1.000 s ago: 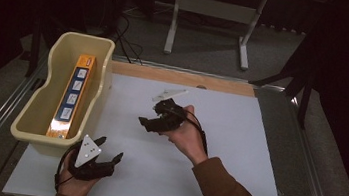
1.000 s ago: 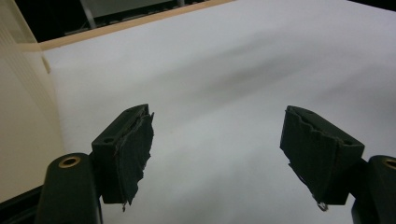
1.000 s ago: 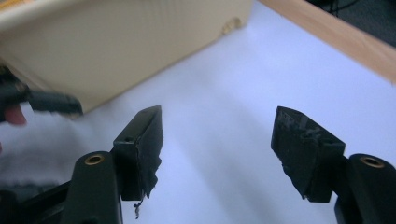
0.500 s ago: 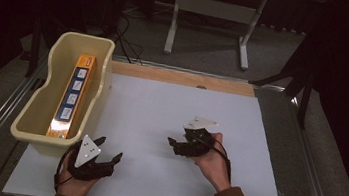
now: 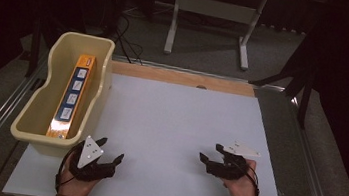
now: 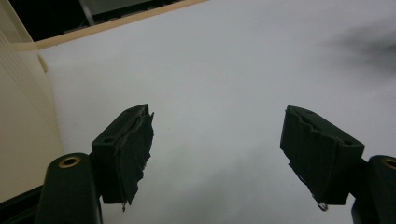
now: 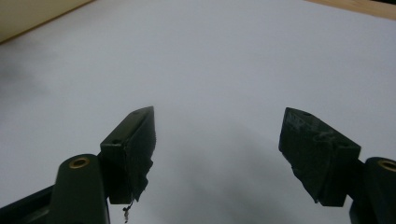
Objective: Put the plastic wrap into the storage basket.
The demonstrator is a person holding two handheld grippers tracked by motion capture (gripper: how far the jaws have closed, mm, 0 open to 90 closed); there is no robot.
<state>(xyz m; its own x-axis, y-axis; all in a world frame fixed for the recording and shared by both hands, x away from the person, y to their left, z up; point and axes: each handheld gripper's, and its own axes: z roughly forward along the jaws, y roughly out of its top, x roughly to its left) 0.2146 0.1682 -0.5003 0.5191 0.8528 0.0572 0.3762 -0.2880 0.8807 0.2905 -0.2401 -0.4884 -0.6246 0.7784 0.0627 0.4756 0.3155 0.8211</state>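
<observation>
The table (image 5: 174,128) carries a white surface sheet with a bare wooden strip (image 5: 180,77) at 12 o'clock. A cream tub (image 5: 35,111) rests on the sheet at 9 o'clock.

We see a pale cream-yellow tub (image 5: 35,111) holding a long orange box (image 5: 73,96) with a row of white square labels down its face. The table top (image 5: 174,128) is plain white, edged at the far side by a light wooden strip (image 5: 185,78). Both grippers, left (image 5: 110,155) and right (image 5: 210,153), are black, each topped with a light grey plate.
</observation>
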